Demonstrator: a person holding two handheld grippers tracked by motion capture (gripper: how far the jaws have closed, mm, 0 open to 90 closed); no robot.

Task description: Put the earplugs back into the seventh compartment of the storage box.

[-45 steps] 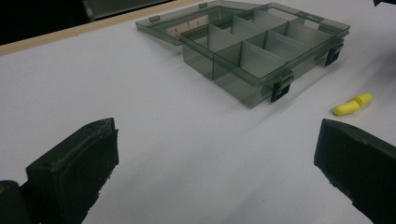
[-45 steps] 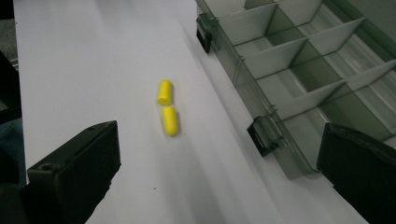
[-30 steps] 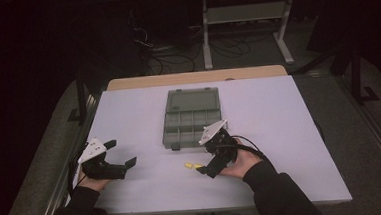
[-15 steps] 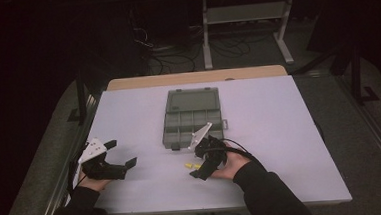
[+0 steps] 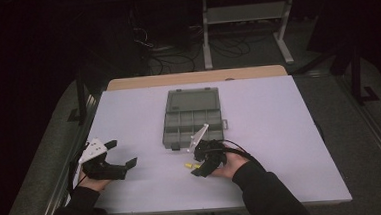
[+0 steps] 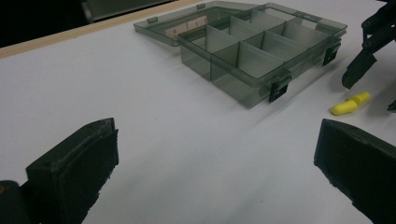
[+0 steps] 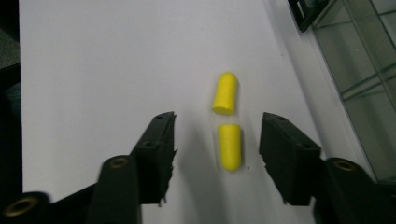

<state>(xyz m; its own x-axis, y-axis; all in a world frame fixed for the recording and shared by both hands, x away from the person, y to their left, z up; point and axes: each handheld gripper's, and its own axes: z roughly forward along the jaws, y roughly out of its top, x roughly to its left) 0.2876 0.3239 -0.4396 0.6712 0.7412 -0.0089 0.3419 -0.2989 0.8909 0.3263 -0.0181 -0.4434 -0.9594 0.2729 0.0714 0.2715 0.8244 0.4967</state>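
Here the right hand-held gripper [image 7: 216, 154], jaws closing but untouching, straddles an unmarked yellow earplug [image 7: 230, 147].

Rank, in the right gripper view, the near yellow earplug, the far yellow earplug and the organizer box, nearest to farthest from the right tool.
1. Near yellow earplug: lies between the right tool's closing jaws, untouched.
2. Far yellow earplug: just beyond the jaw tips.
3. Organizer box: farthest, at the upper right edge.
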